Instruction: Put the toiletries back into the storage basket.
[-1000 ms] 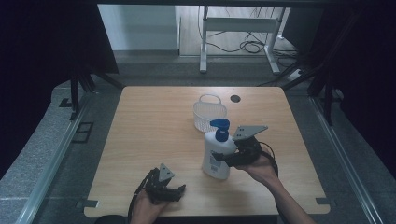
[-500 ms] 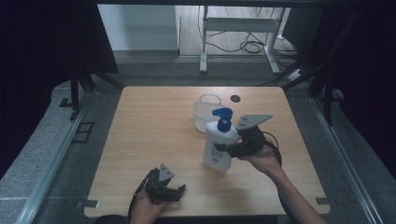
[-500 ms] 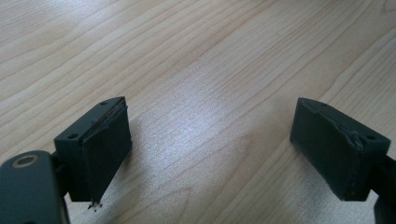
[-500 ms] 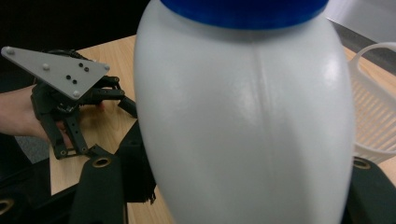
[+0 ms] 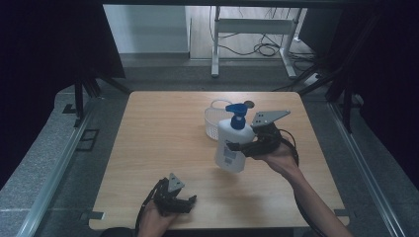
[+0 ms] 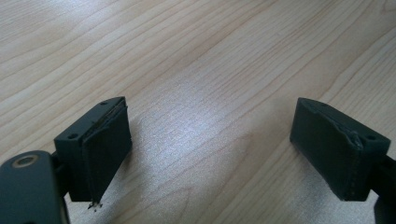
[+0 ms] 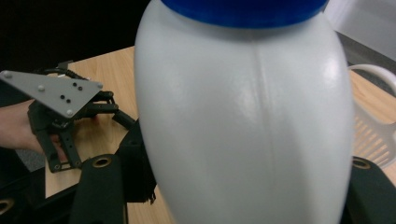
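Note:
A white pump bottle (image 5: pixel 231 143) with a blue pump head hangs in the air over the right middle of the wooden table (image 5: pixel 163 128), tilted a little. My right gripper (image 5: pixel 238 147) is shut on its body from the right side. In the right gripper view the bottle's white body (image 7: pixel 243 116) bulges up between the two black jaws. My left gripper (image 5: pixel 184 203) rests near the table's front edge, open, with bare wood between its pads (image 6: pixel 108 140).
A white plastic basket (image 5: pixel 216 120) stands just behind the lifted bottle, and a small dark round object (image 5: pixel 249 104) lies beyond it. A metal frame and cables lie on the floor past the far edge. Bare wood spreads across the table's left half.
My right gripper has lifted the bottle off the table and carried it slightly toward the basket. The left gripper has stayed where it was.

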The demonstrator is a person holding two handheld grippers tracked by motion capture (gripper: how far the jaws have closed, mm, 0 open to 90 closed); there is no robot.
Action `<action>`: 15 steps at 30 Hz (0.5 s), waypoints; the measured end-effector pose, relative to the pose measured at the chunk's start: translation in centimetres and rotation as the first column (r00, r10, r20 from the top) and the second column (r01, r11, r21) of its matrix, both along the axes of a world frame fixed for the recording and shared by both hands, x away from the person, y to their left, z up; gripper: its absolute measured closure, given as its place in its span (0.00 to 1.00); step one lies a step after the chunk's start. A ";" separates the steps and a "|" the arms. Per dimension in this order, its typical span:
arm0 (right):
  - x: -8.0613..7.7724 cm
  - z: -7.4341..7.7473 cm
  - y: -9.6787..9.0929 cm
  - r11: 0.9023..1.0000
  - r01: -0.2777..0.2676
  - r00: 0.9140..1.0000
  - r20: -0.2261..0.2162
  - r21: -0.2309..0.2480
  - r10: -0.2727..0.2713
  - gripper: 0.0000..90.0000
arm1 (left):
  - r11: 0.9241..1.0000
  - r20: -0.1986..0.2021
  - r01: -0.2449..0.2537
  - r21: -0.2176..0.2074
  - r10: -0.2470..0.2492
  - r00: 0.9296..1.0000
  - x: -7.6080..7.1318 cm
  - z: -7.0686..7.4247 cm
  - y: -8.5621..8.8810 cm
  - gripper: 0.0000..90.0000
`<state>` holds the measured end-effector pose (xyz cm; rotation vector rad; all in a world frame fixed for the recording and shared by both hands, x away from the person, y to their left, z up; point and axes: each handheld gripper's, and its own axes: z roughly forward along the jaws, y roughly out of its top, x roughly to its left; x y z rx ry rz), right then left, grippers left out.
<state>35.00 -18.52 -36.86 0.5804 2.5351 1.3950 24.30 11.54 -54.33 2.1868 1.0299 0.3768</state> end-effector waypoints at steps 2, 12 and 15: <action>0.2 0.3 0.0 1.000 0.003 1.000 0.002 0.003 -0.003 0.42 | 1.000 0.000 0.000 0.000 0.000 1.000 0.0 0.0 0.0 0.13; 1.5 1.9 -0.4 0.999 0.021 1.000 0.021 0.026 -0.021 0.42 | 1.000 0.000 0.000 0.000 0.000 1.000 0.0 0.0 0.0 0.13; 1.9 2.3 -0.5 0.999 0.020 0.999 0.026 0.031 -0.021 0.42 | 1.000 -0.001 -0.001 -0.001 0.001 1.000 0.0 0.0 0.0 0.13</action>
